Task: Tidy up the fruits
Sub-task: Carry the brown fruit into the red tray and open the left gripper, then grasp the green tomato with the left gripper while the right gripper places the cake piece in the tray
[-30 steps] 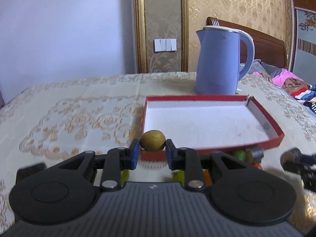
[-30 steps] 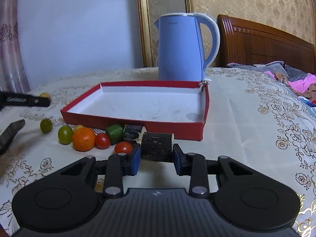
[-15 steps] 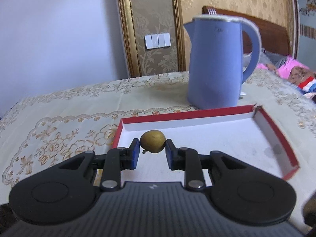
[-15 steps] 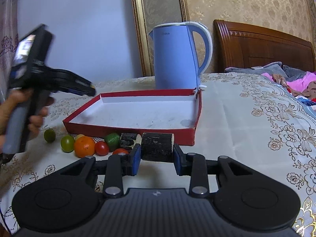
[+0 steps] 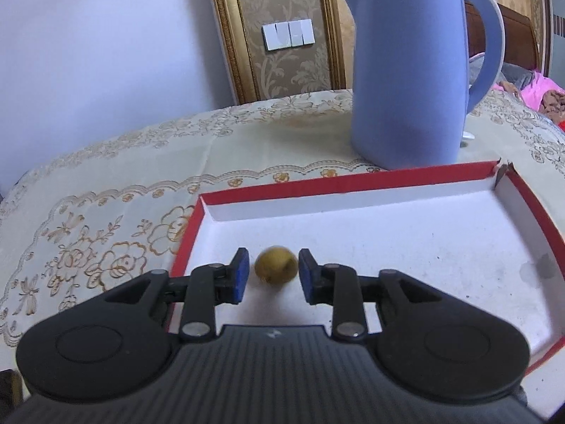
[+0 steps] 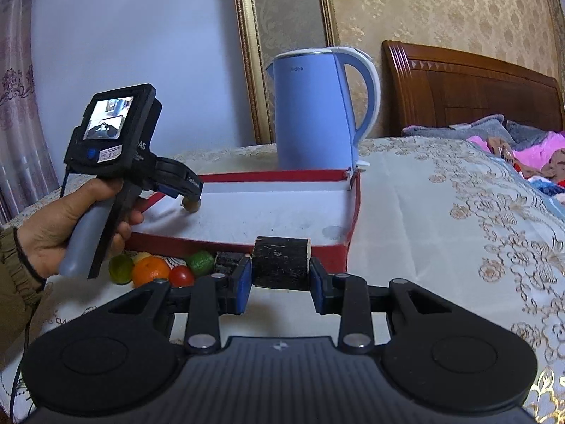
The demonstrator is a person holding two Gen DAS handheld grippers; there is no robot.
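We log: left gripper (image 5: pixel 272 275) fingers parted around yellow-green fruit (image 5: pixel 276 264) in red tray (image 5: pixel 353 183); right gripper (image 6: pixel 280 284) clamps dark sugarcane piece (image 6: pixel 280 263); blue kettle (image 5: pixel 409 70) beyond tray; orange (image 6: pixel 151 270), tomato (image 6: pixel 181 276), limes near.

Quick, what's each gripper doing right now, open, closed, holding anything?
Left gripper: open, jaws apart around the yellow-brown fruit in the red tray, not gripping it.
Right gripper: closed on the dark cylindrical piece.

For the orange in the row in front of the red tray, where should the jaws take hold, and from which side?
Grip the orange across its widest middle, coming straight down from above. A green fruit and a red tomato press in on both sides and the red tray wall stands right behind, so a level approach looks blocked.
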